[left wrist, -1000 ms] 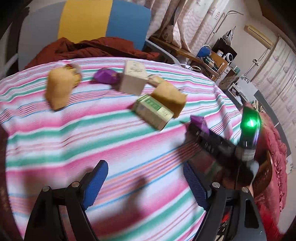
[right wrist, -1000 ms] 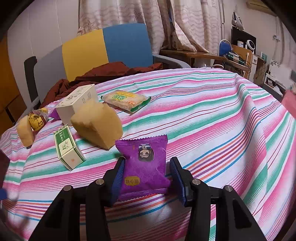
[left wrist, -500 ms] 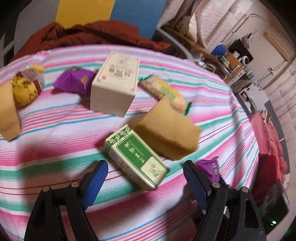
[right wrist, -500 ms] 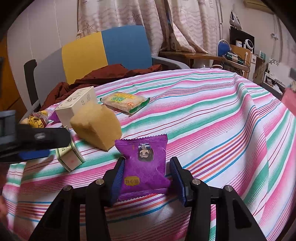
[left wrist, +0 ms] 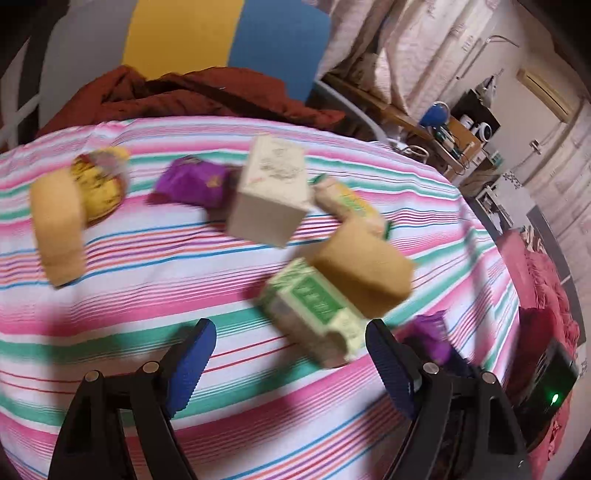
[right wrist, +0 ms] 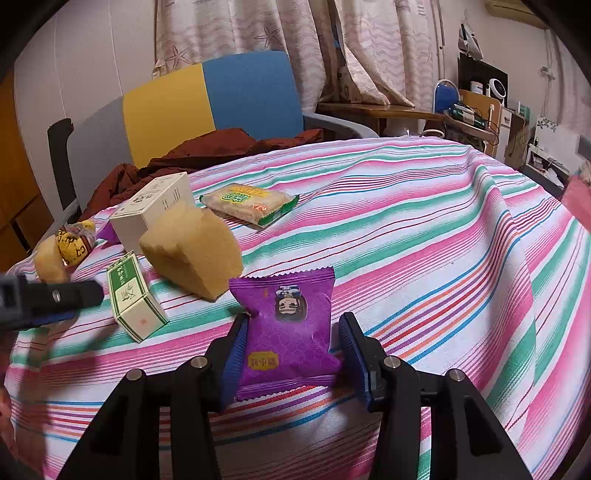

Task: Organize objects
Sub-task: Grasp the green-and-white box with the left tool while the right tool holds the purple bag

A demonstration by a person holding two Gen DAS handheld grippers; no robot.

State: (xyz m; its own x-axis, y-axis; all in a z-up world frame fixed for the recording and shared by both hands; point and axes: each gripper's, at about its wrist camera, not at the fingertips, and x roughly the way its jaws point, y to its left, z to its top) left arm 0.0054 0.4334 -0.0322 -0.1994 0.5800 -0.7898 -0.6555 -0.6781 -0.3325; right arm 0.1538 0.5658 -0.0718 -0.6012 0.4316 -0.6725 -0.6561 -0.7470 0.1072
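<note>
Purple snack packet (right wrist: 291, 328) gripped by right gripper (right wrist: 291, 354) | left gripper (left wrist: 291, 363) wide open, empty, over green box (left wrist: 317, 314)

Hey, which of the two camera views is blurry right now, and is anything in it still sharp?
Left wrist view: motion-smeared, the green box and sponges streaked, while the left tongs, which ride with the camera, stay crisp. Right wrist view: sharp, the print on the purple packet between the right tongs shows clearly; only the left tongs at its left edge are blurred. Both bend straight lines at the rim, fisheye.

Chair (right wrist: 207, 99) w/ red cloth (right wrist: 207, 147) behind striped tablecloth (right wrist: 424, 229); curtains (right wrist: 258, 33).
</note>
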